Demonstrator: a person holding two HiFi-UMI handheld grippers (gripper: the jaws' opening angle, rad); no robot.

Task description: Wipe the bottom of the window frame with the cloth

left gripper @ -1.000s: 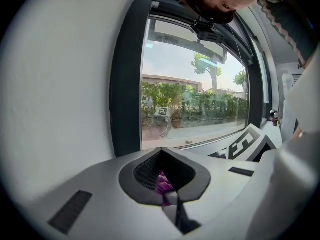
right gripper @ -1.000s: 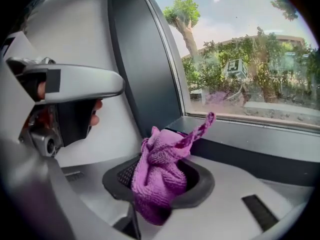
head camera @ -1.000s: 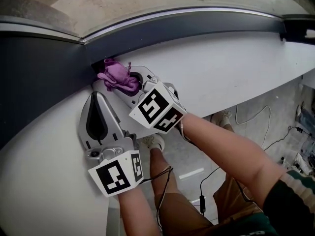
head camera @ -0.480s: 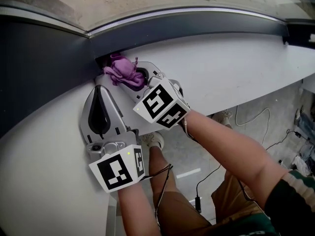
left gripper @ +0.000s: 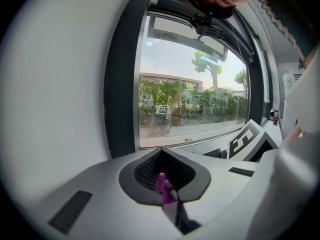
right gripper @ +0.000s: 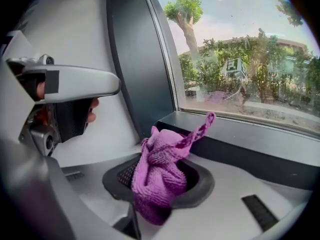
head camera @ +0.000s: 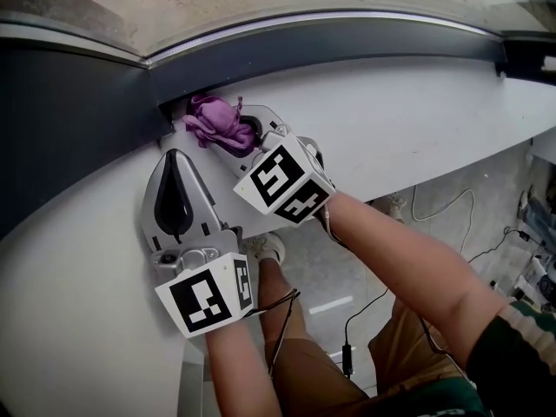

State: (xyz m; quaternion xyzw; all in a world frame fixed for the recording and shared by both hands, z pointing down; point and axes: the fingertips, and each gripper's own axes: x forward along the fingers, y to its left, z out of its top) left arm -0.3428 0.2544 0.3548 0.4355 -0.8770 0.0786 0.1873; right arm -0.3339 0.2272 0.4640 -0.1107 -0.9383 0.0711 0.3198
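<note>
Holding cloth [head camera: 217, 122] clamped in right gripper [head camera: 236, 139] at frame's [head camera: 347, 46] left corner; frame's length runs rightward. Left gripper [head camera: 174, 162] just beside, jaws together on purple scrap [left gripper: 162, 186].

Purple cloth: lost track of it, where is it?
The purple cloth sits upper left in the head view, clamped by the right gripper at the window frame corner.

Cloth [head camera: 215, 122] purple-magenta, looped weave. Window frame [head camera: 347, 42] dark grey. Sill [head camera: 417, 120] white. Left tongs [head camera: 174, 168] and right tongs [head camera: 241, 139]: light grey shells, black ribbed pads. Marker cubes [head camera: 282, 181] white with black square patterns. Shorts [head camera: 408, 354] brown. Sleeve [head camera: 512, 363] dark green, pale stripes. Floor [head camera: 452, 207] grey.
</note>
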